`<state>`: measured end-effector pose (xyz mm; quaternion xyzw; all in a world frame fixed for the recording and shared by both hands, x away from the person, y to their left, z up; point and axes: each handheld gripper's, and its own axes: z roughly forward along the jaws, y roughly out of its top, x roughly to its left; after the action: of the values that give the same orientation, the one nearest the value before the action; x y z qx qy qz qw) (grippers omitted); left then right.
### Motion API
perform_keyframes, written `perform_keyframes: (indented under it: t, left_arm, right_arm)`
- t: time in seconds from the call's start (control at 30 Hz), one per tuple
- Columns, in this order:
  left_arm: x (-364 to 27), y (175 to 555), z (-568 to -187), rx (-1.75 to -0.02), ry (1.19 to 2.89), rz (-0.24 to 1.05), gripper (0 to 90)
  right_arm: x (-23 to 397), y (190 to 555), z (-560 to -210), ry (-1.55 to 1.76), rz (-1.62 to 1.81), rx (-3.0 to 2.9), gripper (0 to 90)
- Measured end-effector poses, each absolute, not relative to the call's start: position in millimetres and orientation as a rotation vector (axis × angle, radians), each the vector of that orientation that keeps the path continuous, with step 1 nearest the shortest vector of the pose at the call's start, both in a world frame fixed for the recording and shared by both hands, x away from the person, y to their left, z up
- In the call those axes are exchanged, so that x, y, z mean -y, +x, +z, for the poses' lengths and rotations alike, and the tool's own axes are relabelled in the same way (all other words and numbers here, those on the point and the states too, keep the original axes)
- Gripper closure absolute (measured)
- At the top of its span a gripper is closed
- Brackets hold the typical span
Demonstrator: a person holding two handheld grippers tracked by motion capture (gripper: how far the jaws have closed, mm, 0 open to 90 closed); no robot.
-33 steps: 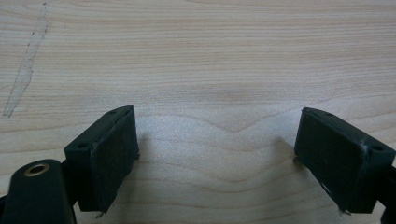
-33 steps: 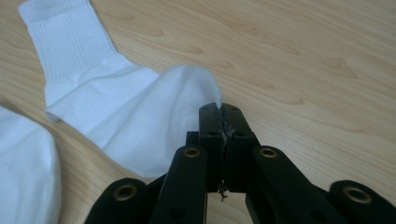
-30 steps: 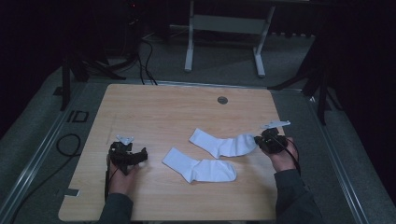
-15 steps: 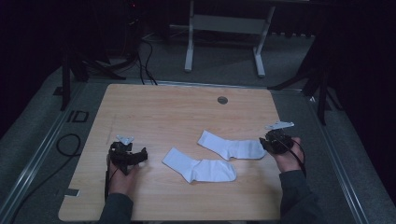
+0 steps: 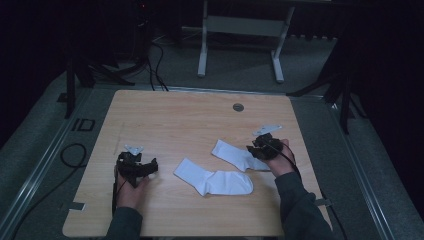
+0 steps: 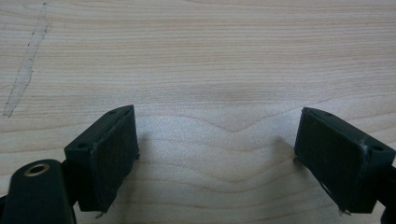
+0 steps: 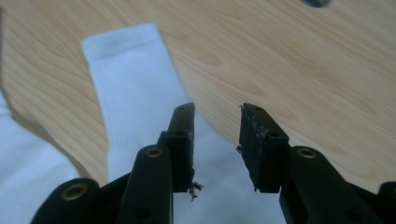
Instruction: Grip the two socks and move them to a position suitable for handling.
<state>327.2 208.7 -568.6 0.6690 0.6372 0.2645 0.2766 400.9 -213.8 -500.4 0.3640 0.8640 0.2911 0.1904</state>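
Right gripper (image 7: 215, 140) fingers slightly apart over white ribbed sock (image 7: 135, 93); left gripper (image 6: 217, 154) fingers wide apart above bare wooden surface (image 6: 210, 56).

Socks: two, both white. One sock (image 5: 215, 178) lies near the front middle of the counter (image 5: 175, 120); the second sock (image 5: 234, 154) lies just right of it, toward the right gripper.

Grippers: two. Left gripper (image 5: 136, 167), one; right gripper (image 5: 263, 146), one. Each carries two black fingers (image 6: 108, 154), four in all.

Hands: two, one per gripper.

Counter: one, light wood. One round grommet (image 5: 238, 107) set in its far edge.

Grey three-cornered plates: two, one on each gripper.
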Motion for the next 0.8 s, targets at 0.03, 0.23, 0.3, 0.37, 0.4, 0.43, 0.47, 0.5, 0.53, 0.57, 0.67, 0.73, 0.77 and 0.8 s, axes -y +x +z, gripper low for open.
perform_keyframes:
  t: [0.03,0.23,0.3,0.37,0.4,0.43,0.47,0.5,0.53,0.57,0.67,0.73,0.77,0.8]
  left_arm:
    - [-208.7,327.2,-568.6,-1.711,1.797,0.71,13.3]
    - [-208.6,327.2,-568.7,-1.711,1.796,0.711,13.2]
    - [-208.6,327.2,-568.7,-1.711,1.796,0.71,13.2]
    - [-208.7,327.2,-568.6,-1.711,1.797,0.71,13.3]
    - [-208.7,327.2,-568.6,-1.711,1.797,0.71,13.3]
    - [-208.7,327.2,-568.6,-1.711,1.797,0.71,13.3]
    - [-208.7,327.2,-568.6,-1.711,1.797,0.71,13.2]
    - [-208.7,327.2,-568.6,-1.711,1.797,0.71,13.3]
    - [-208.7,327.2,-568.6,-1.711,1.797,0.71,13.2]
    - [-208.7,327.2,-568.6,-1.712,1.797,0.711,13.3]
    - [-208.7,327.2,-568.6,-1.712,1.797,0.711,13.2]
    - [-208.7,327.2,-568.6,-1.711,1.797,0.71,13.2]
    - [-208.7,327.2,-568.6,-1.711,1.797,0.71,13.3]
    - [-208.7,327.2,-568.6,-1.711,1.797,0.71,13.3]
  right_arm:
    - [209.4,402.5,-502.2,1.013,0.813,-2.438,64.8]
    - [189.6,411.0,-514.3,0.934,0.775,-2.505,62.2]
    - [184.5,413.7,-518.4,0.916,0.76,-2.531,61.4]
    - [180.7,415.8,-521.5,0.895,0.751,-2.554,60.5]
    - [179.2,417.1,-522.9,0.885,0.752,-2.564,59.9]
    - [178.3,417.9,-523.8,0.883,0.759,-2.571,59.8]
    - [177.4,419.3,-525.1,0.887,0.772,-2.581,59.4]
    - [176.8,420.5,-526.2,0.886,0.778,-2.589,59.0]
    - [176.3,421.4,-527.2,0.889,0.781,-2.596,58.6]
    - [175.6,422.0,-528.2,0.896,0.785,-2.601,58.3]
    - [174.3,424.0,-531.0,0.89,0.796,-2.619,56.7]
    - [174.0,425.0,-532.4,0.883,0.805,-2.631,56.2]
    - [173.8,425.2,-532.8,0.882,0.807,-2.633,56.0]
    - [173.6,425.7,-533.6,0.877,0.807,-2.639,55.6]
